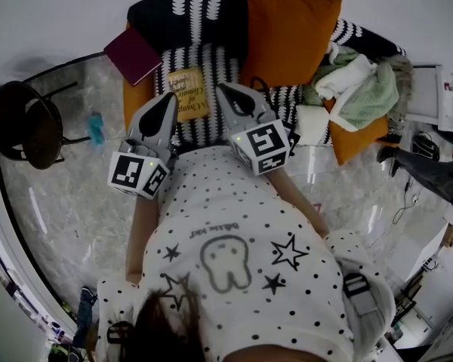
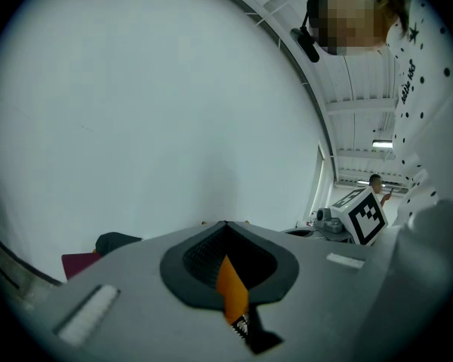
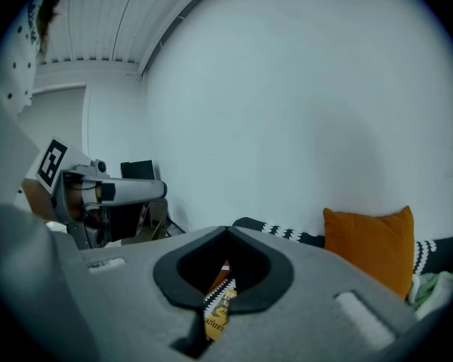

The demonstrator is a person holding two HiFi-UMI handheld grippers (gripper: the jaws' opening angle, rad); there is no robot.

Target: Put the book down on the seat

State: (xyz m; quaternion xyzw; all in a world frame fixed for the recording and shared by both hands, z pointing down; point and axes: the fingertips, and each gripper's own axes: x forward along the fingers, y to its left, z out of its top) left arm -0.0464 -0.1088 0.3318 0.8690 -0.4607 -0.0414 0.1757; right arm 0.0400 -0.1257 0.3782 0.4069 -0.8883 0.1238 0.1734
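Since the book (image 1: 187, 93) lies flat on the seat (image 1: 204, 57), only backing off looks left to do.
Closed and empty, left gripper (image 1: 169, 98) and right gripper (image 1: 221, 89) flank the book — best to lift clear without nudging it.

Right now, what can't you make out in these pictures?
Yellow book: head view, cover print too small to read; right gripper view, right gripper hides all but a sliver.
Maroon book: left gripper view, left gripper covers most of it.
Clothes pile: head view, garments too tangled to tell apart.
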